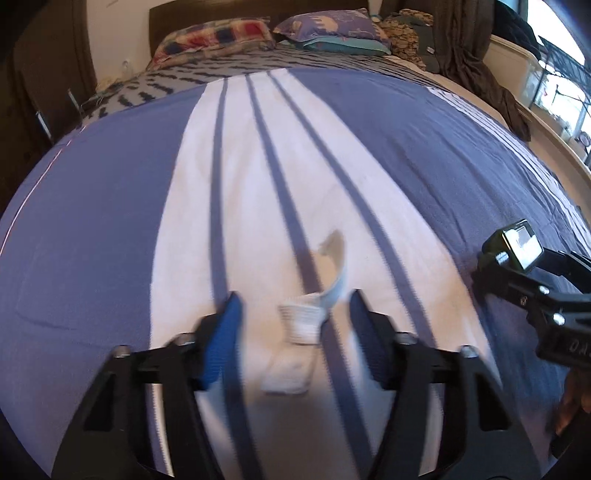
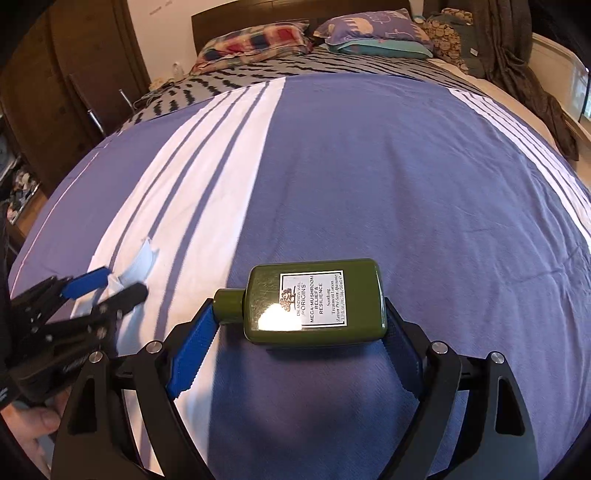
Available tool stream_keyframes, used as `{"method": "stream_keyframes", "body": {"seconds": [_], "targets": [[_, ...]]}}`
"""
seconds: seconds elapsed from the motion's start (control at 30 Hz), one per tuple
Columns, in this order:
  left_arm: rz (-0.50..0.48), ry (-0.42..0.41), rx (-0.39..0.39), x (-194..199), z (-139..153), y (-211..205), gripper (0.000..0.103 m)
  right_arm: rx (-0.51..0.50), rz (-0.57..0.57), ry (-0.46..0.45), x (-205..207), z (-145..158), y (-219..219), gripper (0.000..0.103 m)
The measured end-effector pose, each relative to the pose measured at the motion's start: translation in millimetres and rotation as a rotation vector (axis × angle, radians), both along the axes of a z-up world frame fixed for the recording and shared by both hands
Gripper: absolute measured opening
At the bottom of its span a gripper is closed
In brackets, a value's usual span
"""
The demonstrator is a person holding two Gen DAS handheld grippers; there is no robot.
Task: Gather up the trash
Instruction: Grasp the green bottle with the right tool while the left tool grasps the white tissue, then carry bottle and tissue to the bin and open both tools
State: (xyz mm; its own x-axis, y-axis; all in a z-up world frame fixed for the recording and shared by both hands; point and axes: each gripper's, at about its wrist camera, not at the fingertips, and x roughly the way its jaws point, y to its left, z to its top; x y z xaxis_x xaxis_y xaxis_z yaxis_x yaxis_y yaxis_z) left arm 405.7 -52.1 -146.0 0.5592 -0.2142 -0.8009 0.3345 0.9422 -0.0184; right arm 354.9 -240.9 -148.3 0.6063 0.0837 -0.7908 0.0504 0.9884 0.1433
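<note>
A crumpled white paper scrap point(image 1: 314, 299) lies on the white stripe of the bedspread. My left gripper point(image 1: 293, 308) is open with the scrap between its fingers, not clamped. In the right wrist view the same scrap point(image 2: 138, 260) shows at the left with the left gripper point(image 2: 107, 282) around it. A green Origins lotion bottle point(image 2: 310, 301) lies on its side across my right gripper point(image 2: 301, 314). The blue pads press its cap end and its base, so the gripper is shut on it.
The blue and white striped bedspread point(image 1: 424, 155) covers the bed. Pillows point(image 1: 325, 29) and dark clothes point(image 1: 465, 48) lie at the headboard. A dark wardrobe point(image 2: 74, 74) stands to the left. The right gripper's body point(image 1: 535, 288) shows at the right edge.
</note>
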Motion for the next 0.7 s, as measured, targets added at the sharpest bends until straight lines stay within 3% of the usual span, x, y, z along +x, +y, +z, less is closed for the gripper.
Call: {"method": "stream_keyframes", "body": {"seconds": [0.07, 0.33, 0.5, 0.7], "targets": [[-0.009, 0.011, -0.016, -7.2, 2.3, -3.2, 0.021, 0.003, -0.001, -0.001, -8.8, 2.1, -2.0, 0.085], [-0.041, 0.025, -0.050, -71.8, 12.3, 6.6, 0.021, 0.000, 0.018, -0.048, -82.9, 24.8, -9.1, 0.085], [-0.083, -0.004, -0.059, -148.2, 23.7, 12.7, 0.021, 0.013, 0.032, -0.073, -147.9, 30.3, -11.0, 0.085], [-0.110, -0.046, -0.127, -246.4, 40.4, 27.4, 0.021, 0.024, 0.054, -0.115, -233.2, 35.6, -10.5, 0.085]]}}
